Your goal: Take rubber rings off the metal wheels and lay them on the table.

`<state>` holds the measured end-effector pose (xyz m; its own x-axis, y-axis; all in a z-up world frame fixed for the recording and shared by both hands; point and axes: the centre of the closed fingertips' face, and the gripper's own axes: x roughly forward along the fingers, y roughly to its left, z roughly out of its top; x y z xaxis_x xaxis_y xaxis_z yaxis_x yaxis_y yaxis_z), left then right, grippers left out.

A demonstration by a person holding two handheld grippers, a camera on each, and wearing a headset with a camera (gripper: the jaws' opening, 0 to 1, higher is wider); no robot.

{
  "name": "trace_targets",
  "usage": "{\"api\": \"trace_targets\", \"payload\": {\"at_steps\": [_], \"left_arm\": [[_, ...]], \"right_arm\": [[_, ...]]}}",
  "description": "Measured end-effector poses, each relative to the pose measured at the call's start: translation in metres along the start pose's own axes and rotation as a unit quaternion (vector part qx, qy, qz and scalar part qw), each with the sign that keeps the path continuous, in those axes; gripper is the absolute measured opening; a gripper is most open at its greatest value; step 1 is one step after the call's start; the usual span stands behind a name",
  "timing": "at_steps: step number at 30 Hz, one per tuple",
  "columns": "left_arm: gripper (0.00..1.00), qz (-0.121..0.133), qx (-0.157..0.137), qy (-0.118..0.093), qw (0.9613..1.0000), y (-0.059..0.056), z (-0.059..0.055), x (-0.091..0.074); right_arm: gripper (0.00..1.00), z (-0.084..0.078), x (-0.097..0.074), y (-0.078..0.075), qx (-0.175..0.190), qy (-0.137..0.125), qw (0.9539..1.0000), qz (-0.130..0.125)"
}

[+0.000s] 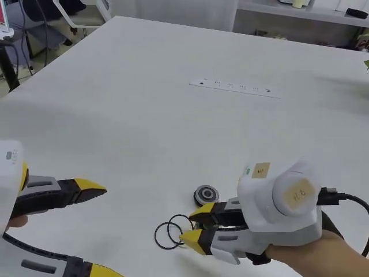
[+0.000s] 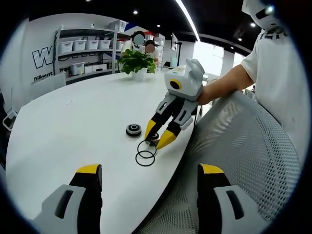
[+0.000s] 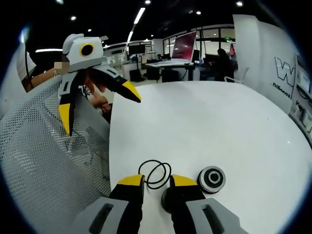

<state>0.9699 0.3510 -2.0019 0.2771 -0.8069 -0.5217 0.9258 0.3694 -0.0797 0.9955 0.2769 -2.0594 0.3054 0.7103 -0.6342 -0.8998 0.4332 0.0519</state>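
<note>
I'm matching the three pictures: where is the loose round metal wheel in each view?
Head view: round metal wheel low centre, just above the right gripper.
Left gripper view: wheel left of centre, beside that gripper's yellow tips.
Right gripper view: wheel lower right.
Shared landmark: two black rubber rings beside it.

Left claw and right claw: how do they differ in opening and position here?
The left claw is spread wide and empty; the right claw has jaws close together around a dark round part, grip unclear. The left claw hovers away from the parts; the right claw is down at the table beside two rubber rings and a metal wheel. Both have yellow tips.
</note>
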Motion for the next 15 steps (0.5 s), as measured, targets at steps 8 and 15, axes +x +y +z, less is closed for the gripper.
{"api": "trace_targets", "payload": {"at_steps": [8, 15], "left_arm": [[0.78, 0.001, -0.002, -0.002, 1.0000, 0.0007, 0.0001, -0.0006], [0.78, 0.000, -0.004, -0.001, 1.0000, 0.0005, -0.0005, -0.0008]], "right_arm": [[0.26, -0.0022, 0.0027, 0.0040, -0.024, 0.010, 0.9997, 0.004], [0.26, -0.0006, 0.0007, -0.0009, -0.016, 0.006, 0.9999, -0.003]]}}
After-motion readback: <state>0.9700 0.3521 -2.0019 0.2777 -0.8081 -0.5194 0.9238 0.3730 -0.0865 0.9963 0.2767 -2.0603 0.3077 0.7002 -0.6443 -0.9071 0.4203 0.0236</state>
